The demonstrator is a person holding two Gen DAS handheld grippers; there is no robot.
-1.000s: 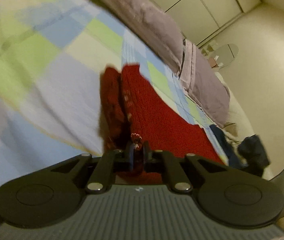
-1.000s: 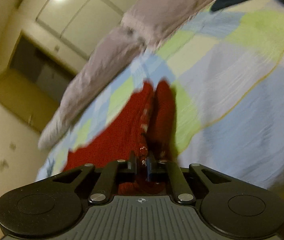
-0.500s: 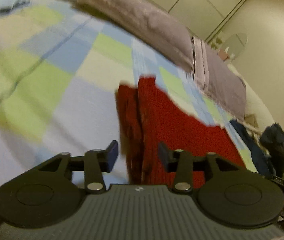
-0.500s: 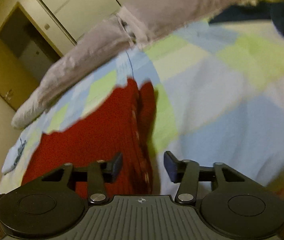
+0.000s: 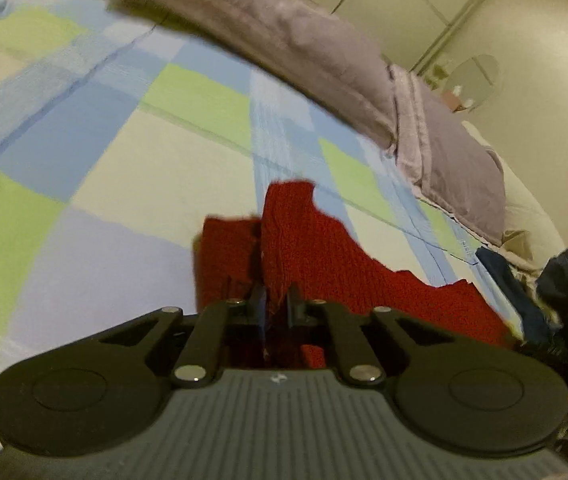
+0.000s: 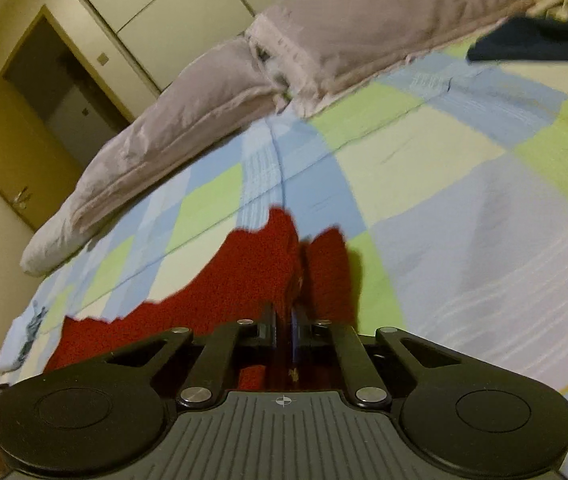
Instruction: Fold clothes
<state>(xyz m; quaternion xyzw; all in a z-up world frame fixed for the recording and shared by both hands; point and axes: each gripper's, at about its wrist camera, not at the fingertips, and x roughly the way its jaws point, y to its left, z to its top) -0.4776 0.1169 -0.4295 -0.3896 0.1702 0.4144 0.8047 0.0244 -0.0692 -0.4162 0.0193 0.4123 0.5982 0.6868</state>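
The left gripper [image 5: 277,300], at six o'clock in its view, pinches the near edge of the red sweater [image 5: 308,248]. The sweater lies on the checked bedspread [image 5: 156,168] and runs toward four o'clock. The right gripper [image 6: 283,322] pinches the sweater's other edge; there the sweater runs toward eight o'clock. Gray pillows [image 6: 220,96] lie at twelve.

At the bottom centre of the frame the left tool [image 5: 277,300] has its jaws pinched closed on a fold of the red knitted garment [image 5: 308,248], which spreads toward the lower right over the checked blue, green and cream bedcover [image 5: 132,152]. Grey pillows [image 5: 292,52] run along the upper edge, and dark blue clothes [image 5: 564,280] lie at far right.
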